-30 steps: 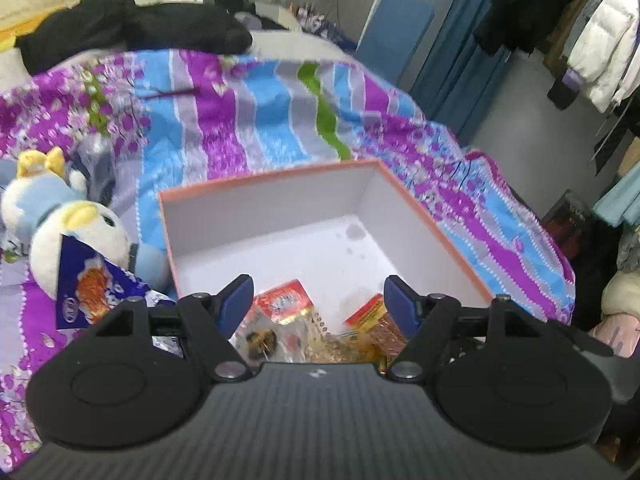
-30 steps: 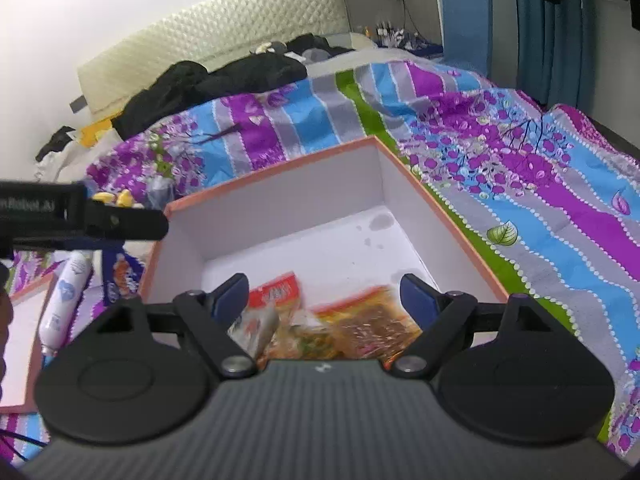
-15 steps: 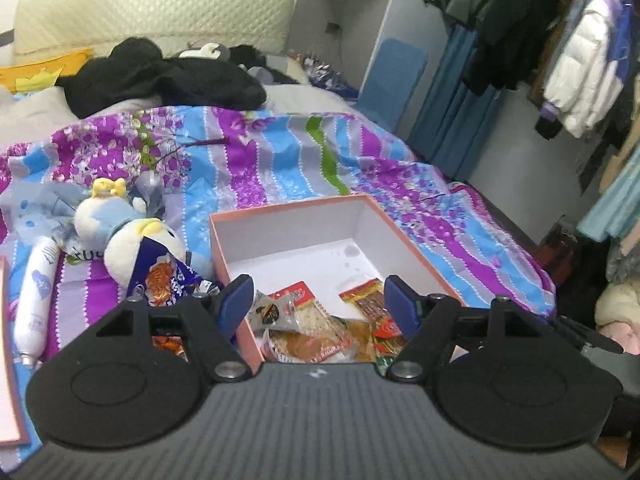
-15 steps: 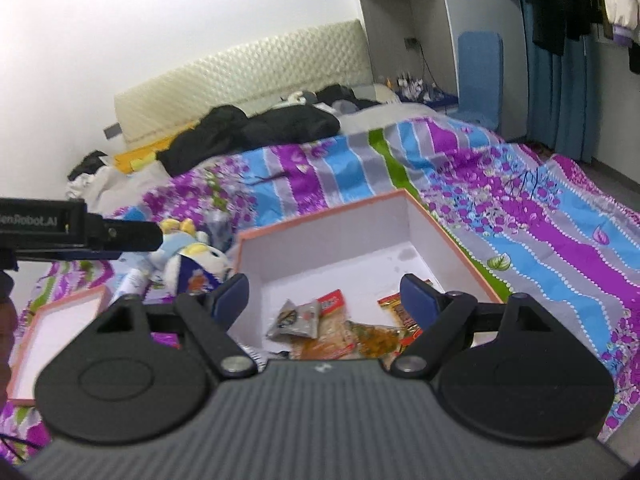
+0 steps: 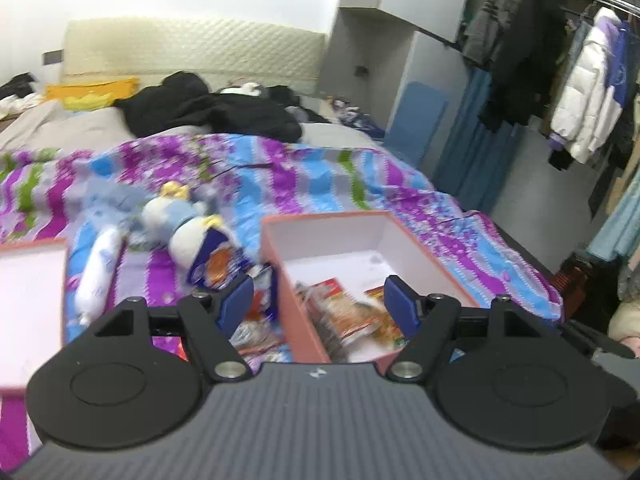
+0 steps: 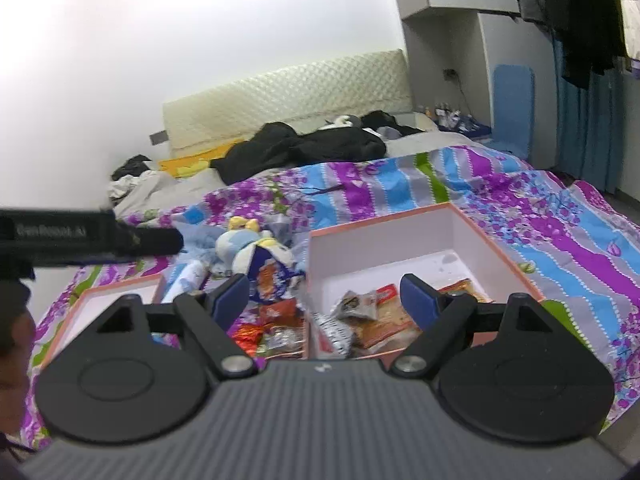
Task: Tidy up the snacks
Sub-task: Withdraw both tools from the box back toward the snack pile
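Observation:
A white box with an orange rim (image 5: 332, 236) (image 6: 380, 244) lies on the striped bedspread. Several snack packets (image 5: 348, 316) (image 6: 372, 316) sit in its near end. More packets (image 5: 256, 320) (image 6: 272, 324) lie loose on the bedspread just left of the box, among them a blue one (image 6: 268, 272). My left gripper (image 5: 320, 306) and right gripper (image 6: 324, 300) both hover above and back from the box, open, with nothing between their fingers. The left gripper's black body (image 6: 92, 236) shows at the left edge of the right wrist view.
A plush penguin (image 5: 188, 232) (image 6: 248, 248) and a white bottle (image 5: 98, 268) lie left of the box. The box lid (image 5: 28, 280) (image 6: 120, 300) rests at the far left. Dark clothes (image 5: 208, 108) are piled near the headboard. Coats hang on a rack (image 5: 580, 92) at right.
Both grippers have pulled back and up from the box, so the box looks smaller and more of the bed, the plush toy and the lid has come into view. Jaws unchanged.

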Motion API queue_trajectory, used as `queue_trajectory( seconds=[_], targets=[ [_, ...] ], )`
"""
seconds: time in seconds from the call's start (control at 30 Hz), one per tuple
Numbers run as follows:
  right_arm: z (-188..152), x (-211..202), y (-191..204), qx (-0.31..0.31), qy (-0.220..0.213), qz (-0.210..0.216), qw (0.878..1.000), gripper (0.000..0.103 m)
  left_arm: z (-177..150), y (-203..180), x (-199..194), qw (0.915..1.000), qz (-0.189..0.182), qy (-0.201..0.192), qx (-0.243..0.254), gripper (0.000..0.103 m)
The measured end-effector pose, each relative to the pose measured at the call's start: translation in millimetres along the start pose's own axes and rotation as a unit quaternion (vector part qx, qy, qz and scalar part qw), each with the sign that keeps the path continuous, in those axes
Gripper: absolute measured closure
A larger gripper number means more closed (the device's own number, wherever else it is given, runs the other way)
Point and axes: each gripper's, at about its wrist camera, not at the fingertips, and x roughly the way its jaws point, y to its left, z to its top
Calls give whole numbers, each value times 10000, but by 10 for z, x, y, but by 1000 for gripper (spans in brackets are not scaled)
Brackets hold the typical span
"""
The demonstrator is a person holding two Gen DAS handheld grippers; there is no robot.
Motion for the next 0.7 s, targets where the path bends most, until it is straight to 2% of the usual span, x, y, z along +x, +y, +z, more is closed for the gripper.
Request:
queue_trajectory(
  seconds=[0.3,0.53,0.7],
  targets=[
    [-433,-56,382,-435,200,389,9981,20,-699,569,-290,9969,404,93,-663,27],
    [-790,24,646,-1059,427,516,9921,20,-999,901,-349,9941,669,132,-843,27],
    [-896,86,760,-979,494,566,9924,20,-1166,1068,-361,9914,694,206,-1089,27]
  ],
)
